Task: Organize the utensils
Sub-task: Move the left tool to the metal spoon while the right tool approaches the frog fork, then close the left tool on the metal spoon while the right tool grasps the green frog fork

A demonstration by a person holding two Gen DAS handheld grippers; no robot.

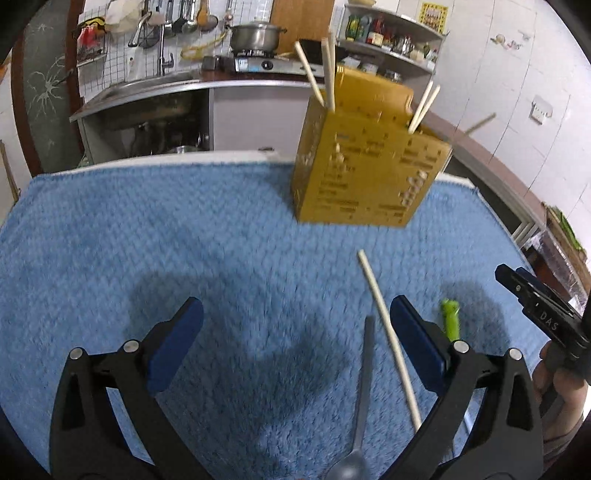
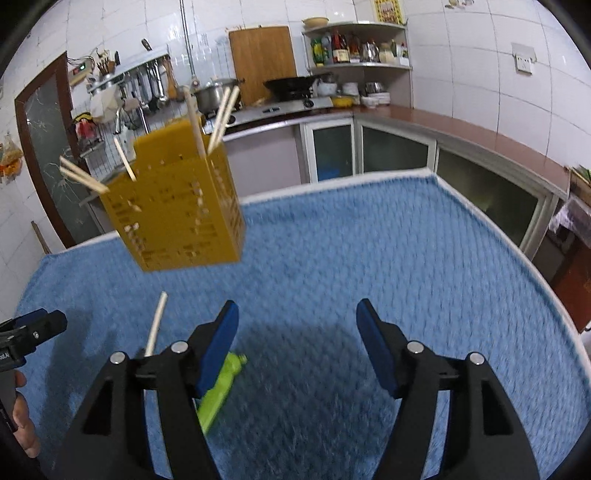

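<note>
A yellow slotted utensil holder point(image 1: 364, 162) stands on the blue towel point(image 1: 184, 240) at the far side, with several chopsticks sticking out of its top. It also shows in the right wrist view point(image 2: 177, 206). A loose chopstick point(image 1: 388, 332) and a grey spoon point(image 1: 364, 391) lie on the towel between the fingers of my left gripper point(image 1: 295, 317), which is open and empty. A green utensil handle point(image 2: 219, 387) lies under the left finger of my right gripper point(image 2: 297, 321), which is open and empty. The chopstick point(image 2: 156, 323) lies to its left.
The towel covers a table with a white edge point(image 2: 332, 184). Behind it are a kitchen counter with a sink point(image 1: 147, 83), a stove with a pot point(image 1: 255, 35), a wok point(image 2: 295, 85) and corner shelves point(image 2: 358, 48). My right gripper point(image 1: 532, 299) shows at the left view's right edge.
</note>
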